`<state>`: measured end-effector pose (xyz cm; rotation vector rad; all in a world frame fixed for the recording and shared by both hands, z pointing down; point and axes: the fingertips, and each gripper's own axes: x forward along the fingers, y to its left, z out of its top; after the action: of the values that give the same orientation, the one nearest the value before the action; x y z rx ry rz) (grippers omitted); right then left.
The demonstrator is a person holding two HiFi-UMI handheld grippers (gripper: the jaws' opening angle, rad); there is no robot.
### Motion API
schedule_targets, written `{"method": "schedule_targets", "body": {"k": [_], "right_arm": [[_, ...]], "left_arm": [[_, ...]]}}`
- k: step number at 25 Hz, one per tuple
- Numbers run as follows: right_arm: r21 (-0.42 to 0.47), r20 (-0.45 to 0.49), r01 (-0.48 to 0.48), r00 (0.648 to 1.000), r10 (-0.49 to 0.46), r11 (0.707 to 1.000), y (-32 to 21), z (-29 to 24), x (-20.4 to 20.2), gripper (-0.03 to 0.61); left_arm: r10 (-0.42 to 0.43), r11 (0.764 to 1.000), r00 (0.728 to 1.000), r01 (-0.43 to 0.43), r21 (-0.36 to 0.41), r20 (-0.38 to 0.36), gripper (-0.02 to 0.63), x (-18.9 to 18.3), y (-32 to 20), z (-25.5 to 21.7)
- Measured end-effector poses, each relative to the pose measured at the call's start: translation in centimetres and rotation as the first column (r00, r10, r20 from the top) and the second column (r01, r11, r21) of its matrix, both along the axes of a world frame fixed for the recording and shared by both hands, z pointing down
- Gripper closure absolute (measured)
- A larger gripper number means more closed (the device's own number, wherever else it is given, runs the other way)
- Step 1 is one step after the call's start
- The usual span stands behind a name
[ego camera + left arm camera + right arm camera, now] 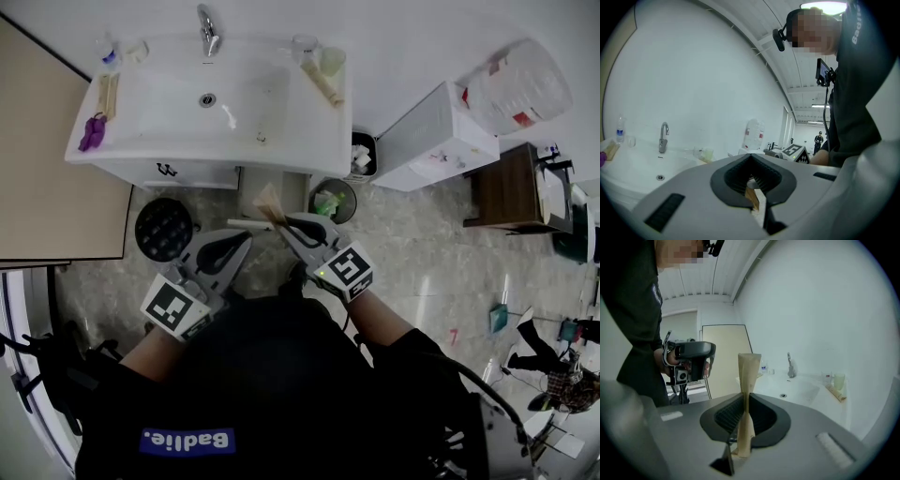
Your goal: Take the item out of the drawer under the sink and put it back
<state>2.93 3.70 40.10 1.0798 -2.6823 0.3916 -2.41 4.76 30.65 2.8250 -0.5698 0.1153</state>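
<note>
1. Right gripper (284, 223): the right gripper view (737, 452) shows its jaws closed on a tan tube (747, 380). The tube stands upright between them, flat crimped end uppermost and well above the jaws.
2. Location of the tan tube (269, 200): in the head view it is held in the air just in front of the cabinet (187, 172) under the sink (169, 94), above the floor (412, 244). It is not lying in any compartment. The drawer itself cannot be made out.
3. Left gripper (246, 234): it sits just beside the right gripper, with the tips of the two near each other. In the left gripper view (757, 208) its jaws are drawn together on a short tan-and-white piece (753, 198) at their tips. I cannot tell whether this is the lower end of the same tube.
4. Surroundings: a faucet (208, 30) stands at the back of the sink. A black round stool (164, 228) stands to the left of the grippers. A small bin (333, 200) stands just right of the cabinet.
</note>
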Motion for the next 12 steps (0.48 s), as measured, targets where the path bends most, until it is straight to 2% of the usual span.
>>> {"method": "schedule_targets", "body": {"k": [7, 12], "right_arm": [[-0.043, -0.094, 0.012, 0.995, -0.016, 0.999, -1.9, 5.1, 0.3, 0.541], [-0.071, -0.17, 0.032, 0.984, -0.044, 0.997, -3.1, 8.8, 0.4, 0.541]], "left_arm": [[-0.024, 1.0, 1.0, 0.024, -0.013, 0.017, 0.609, -1.1, -0.7, 0.3], [-0.06, 0.998, 0.998, 0.06, 0.011, 0.007, 0.609, -1.4, -1.8, 0.2]]}}
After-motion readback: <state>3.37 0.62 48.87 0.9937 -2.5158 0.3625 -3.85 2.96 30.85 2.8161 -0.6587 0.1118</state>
